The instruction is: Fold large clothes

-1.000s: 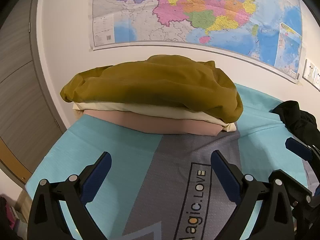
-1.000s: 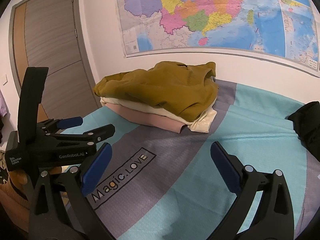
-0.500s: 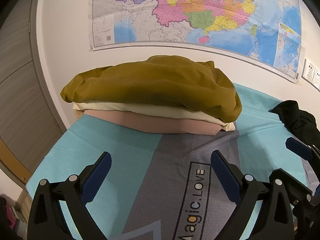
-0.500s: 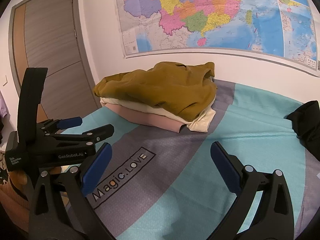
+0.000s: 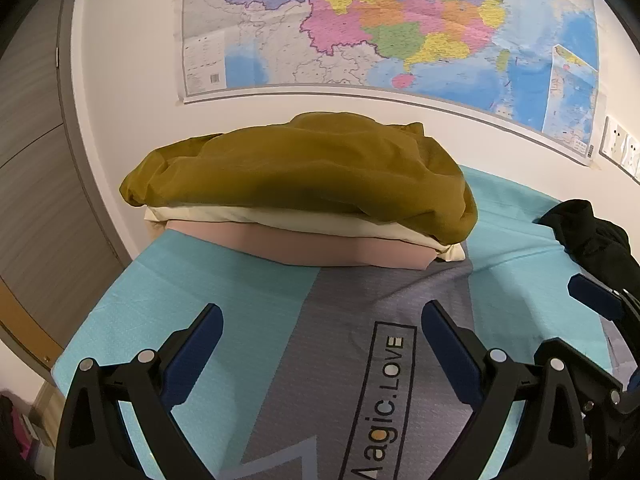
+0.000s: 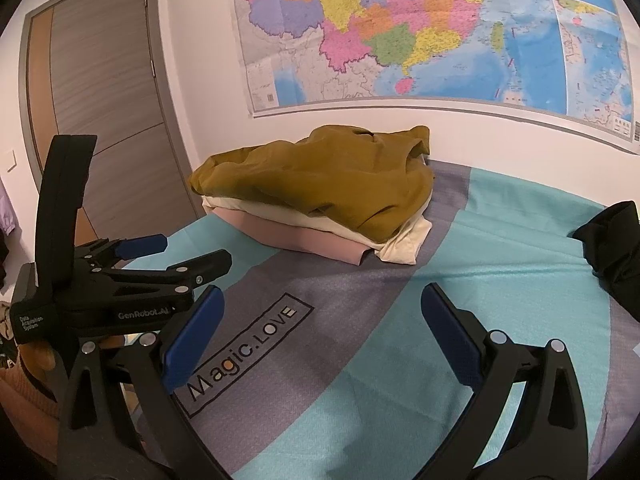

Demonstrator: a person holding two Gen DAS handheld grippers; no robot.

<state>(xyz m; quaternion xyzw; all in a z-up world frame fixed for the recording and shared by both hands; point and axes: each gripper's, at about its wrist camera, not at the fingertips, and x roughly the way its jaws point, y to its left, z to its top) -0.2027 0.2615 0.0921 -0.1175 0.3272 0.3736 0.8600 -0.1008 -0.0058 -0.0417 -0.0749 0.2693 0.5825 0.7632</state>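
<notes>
Left wrist view: the left gripper [image 5: 322, 340], its blue-padded black jaws spread wide and holding nothing, hovers above a teal-and-grey bedspread printed "Magic.LOVE" [image 5: 256, 304]; straight ahead of it, against the wall, sits a stack of three folded garments: a mustard-brown cloth garment [image 5: 304, 176] on top, a cream folded garment [image 5: 304, 220] beneath it, a dusty-pink folded garment [image 5: 320, 246] at the bottom, resting on the bedspread; off to the gripper's right and ahead lies a crumpled black garment [image 5: 592, 236], unfolded; nearer on that side, a blue-tipped finger of the right gripper juts into the edge; a large coloured wall map [image 5: 400, 28] hangs above the stack; a grey sliding door [image 5: 36, 184] stands to the left.

Right wrist view: the right gripper [image 6: 322, 320], jaws likewise parted and empty, hangs over the same bedspread [image 6: 500, 264]; the folded stack, mustard-brown garment [image 6: 320, 180] uppermost, lies ahead and slightly left; the crumpled black garment [image 6: 612, 256] lies at the far right, well apart from the stack; the left gripper [image 6: 160, 260] shows side-on to the left, just beside this gripper, fingers apart; the map [image 6: 420, 28] and door [image 6: 100, 80] fill the background.
</notes>
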